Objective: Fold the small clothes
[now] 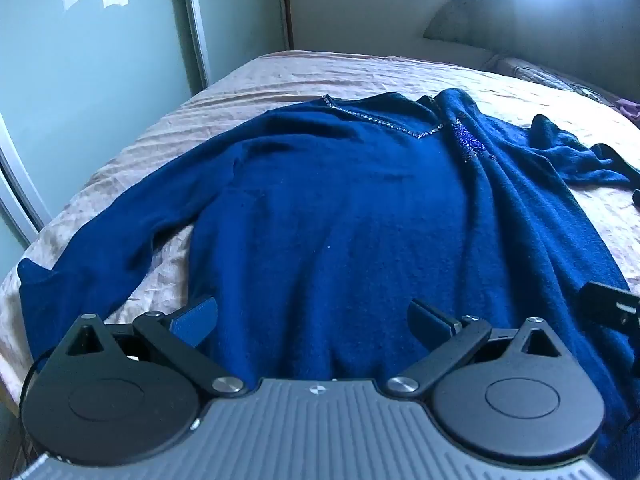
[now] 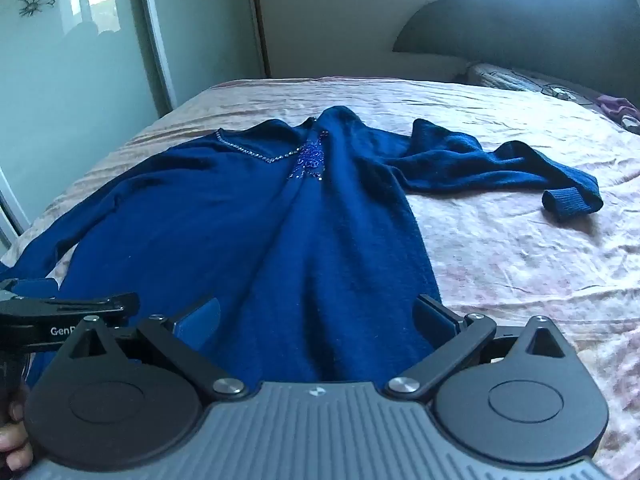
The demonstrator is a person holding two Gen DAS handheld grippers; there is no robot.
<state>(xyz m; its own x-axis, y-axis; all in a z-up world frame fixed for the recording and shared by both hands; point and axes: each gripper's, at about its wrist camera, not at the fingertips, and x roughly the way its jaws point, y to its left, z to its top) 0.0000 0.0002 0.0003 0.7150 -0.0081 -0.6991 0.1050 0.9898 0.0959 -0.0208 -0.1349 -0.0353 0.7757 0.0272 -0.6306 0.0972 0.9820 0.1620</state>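
Observation:
A dark blue knit sweater (image 1: 328, 208) with a beaded V neckline lies front up on the bed, its hem toward me. Its right side is folded lengthwise over the body, shown in the right wrist view (image 2: 280, 232). One sleeve (image 1: 120, 236) stretches left toward the bed edge. The other sleeve (image 2: 500, 168) lies bunched on the right. My left gripper (image 1: 314, 320) is open, its jaws wide apart just over the hem. My right gripper (image 2: 318, 320) is open too, over the hem's right part, next to the left one.
The pink wrinkled bedspread (image 2: 520, 264) covers the bed. A mirrored wardrobe door (image 1: 100, 60) stands at the left. A dark rounded headboard (image 2: 540, 20) and a pillow (image 2: 504, 76) are at the far right, with a purple item (image 2: 616, 106) beside them.

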